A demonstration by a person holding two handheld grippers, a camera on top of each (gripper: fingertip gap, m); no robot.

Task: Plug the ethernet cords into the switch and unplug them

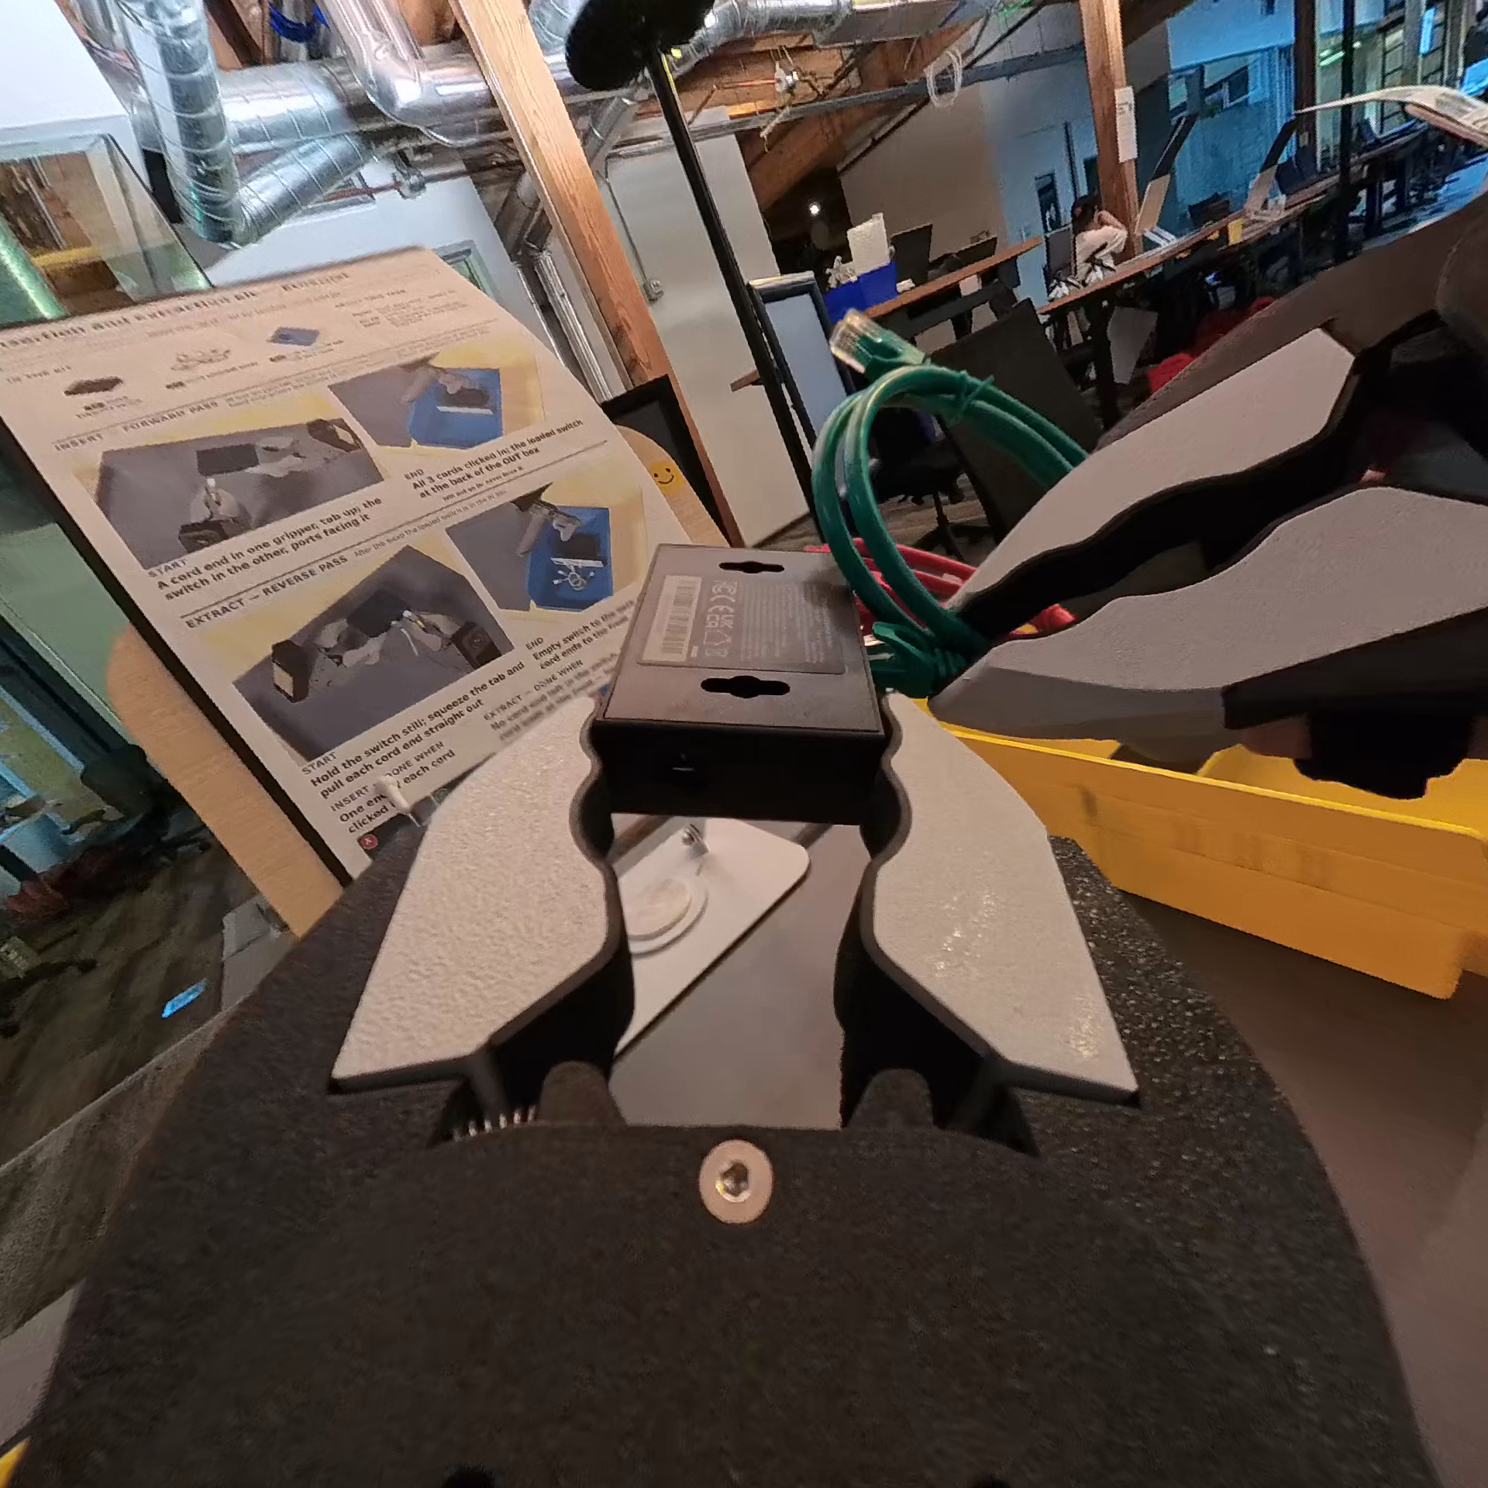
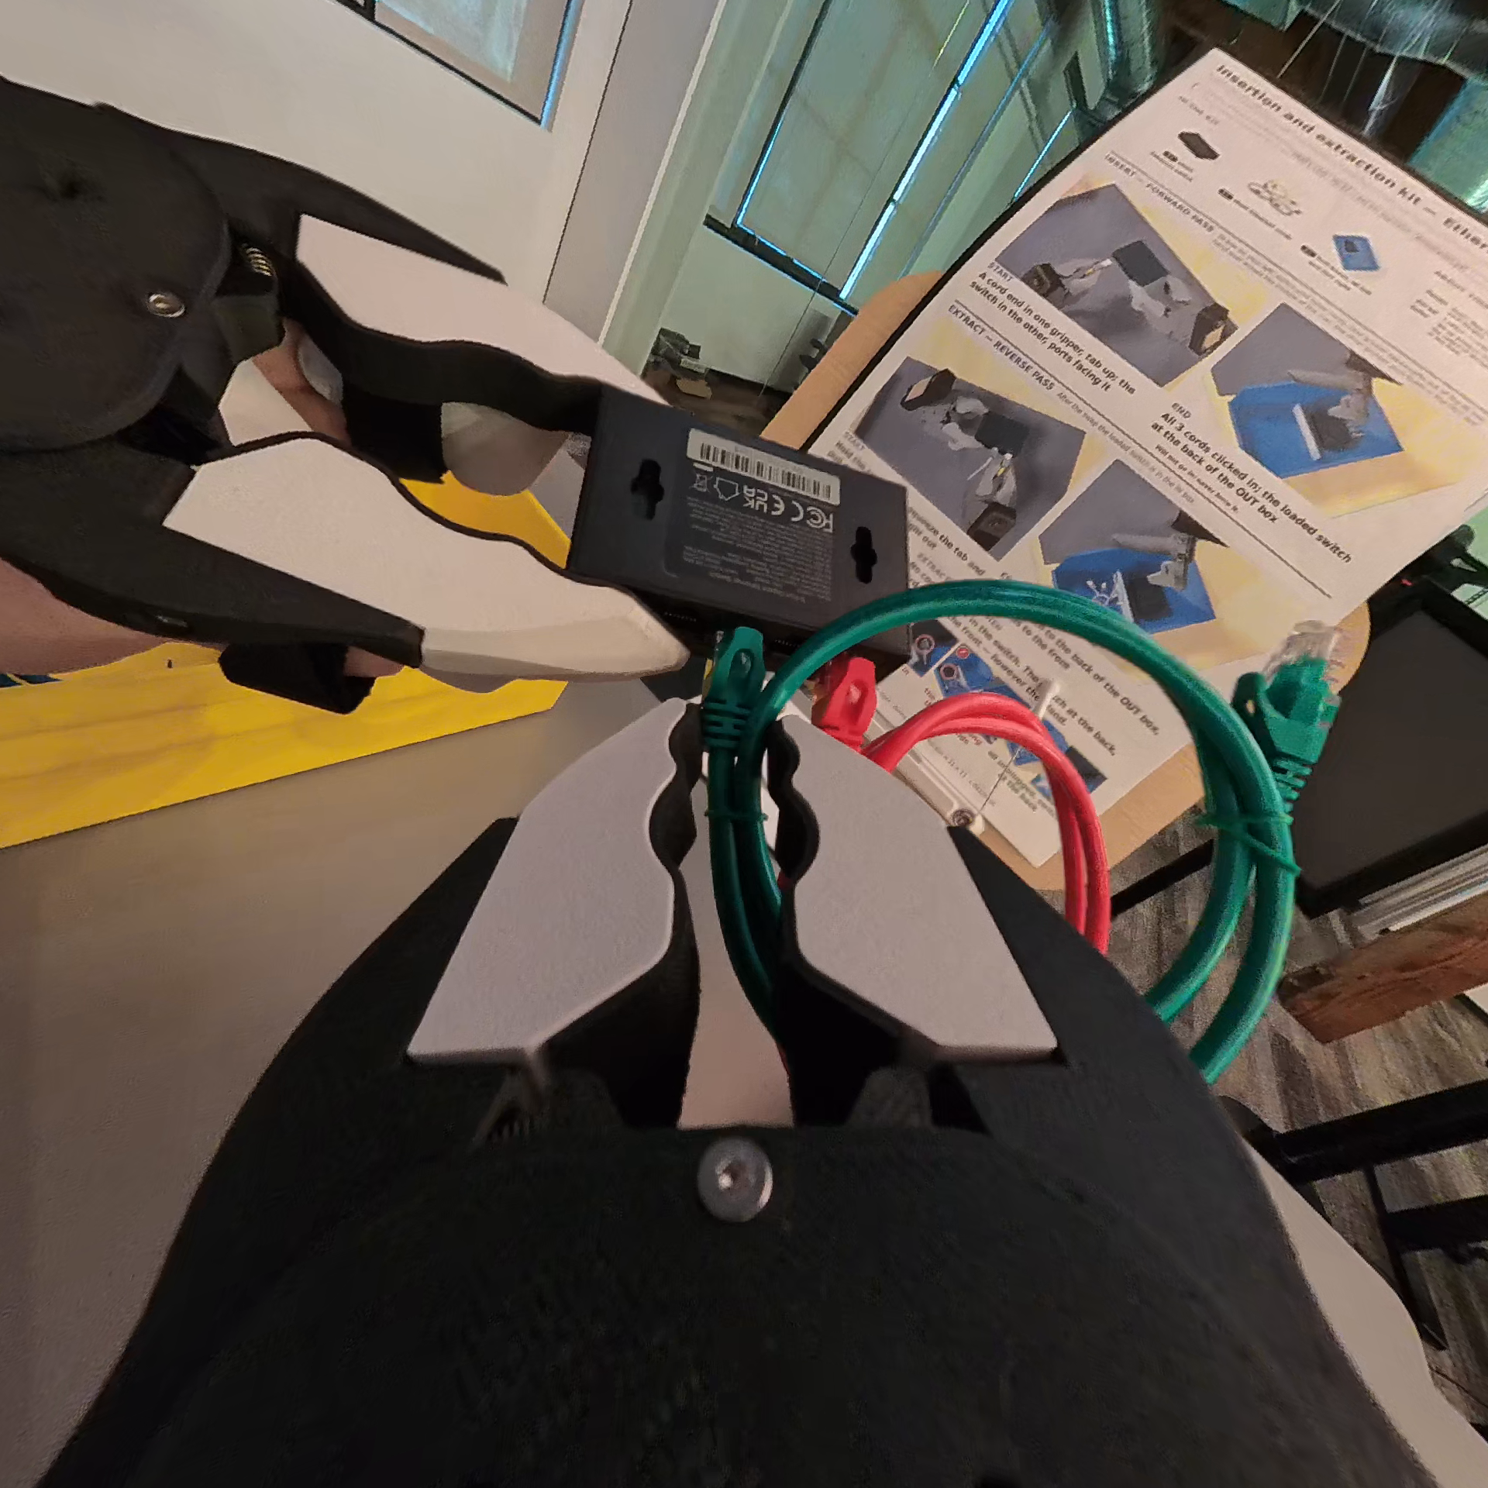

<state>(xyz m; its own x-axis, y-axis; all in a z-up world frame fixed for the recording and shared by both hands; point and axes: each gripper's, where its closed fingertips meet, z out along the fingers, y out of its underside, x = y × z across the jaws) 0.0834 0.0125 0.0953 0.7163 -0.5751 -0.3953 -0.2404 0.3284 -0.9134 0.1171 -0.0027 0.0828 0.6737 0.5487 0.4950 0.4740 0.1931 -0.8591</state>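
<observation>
My L gripper (image 1: pixel 737 773) pinching black switch (image 1: pixel 745 636); R gripper (image 2: pixel 733 725) pinching green cord (image 2: pixel 729 813) just below plug; red cord (image 2: pixel 1006 725) beside R jaws.

Printed instruction sheet (image 1: pixel 322 499), propped at left: title, headings and captions under photos, black type on white/yellow, readable in both views. Switch (image 1: pixel 741 644) underside: grey label (image 1: pixel 745 624) w/ barcode, cert. marks and fine print too small to read. Smiley (image 1: pixel 664 475) on wooden board (image 1: pixel 201 765) behind the sheet. White tag (image 1: pixel 1441 101) top right, print blurred.
</observation>
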